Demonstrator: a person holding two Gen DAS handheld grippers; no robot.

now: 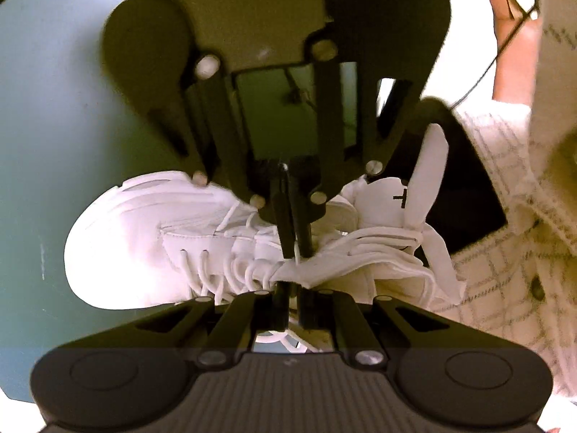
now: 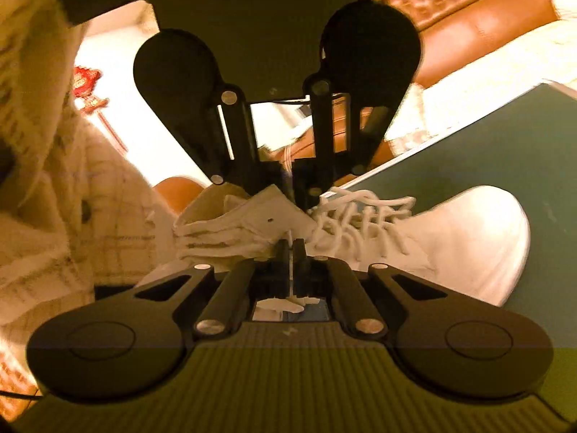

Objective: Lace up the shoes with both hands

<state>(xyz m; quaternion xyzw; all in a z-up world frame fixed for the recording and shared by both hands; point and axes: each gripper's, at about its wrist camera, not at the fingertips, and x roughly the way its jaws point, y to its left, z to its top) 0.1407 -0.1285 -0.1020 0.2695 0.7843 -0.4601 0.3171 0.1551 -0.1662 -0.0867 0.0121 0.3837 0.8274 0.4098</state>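
**Two grippers on one laced shoe**

One white shoe lies on its side on the green tabletop, heel at the edge nearest the person. Left gripper and right gripper, facing, each pinch a strand of the lace. Judged best: pull evenly, opposite ways, without slipping

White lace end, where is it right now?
In the right wrist view the thin white lace end stands pinched between the right tongs, just in front of the white leather sneaker's tongue, left of the laced eyelet rows.
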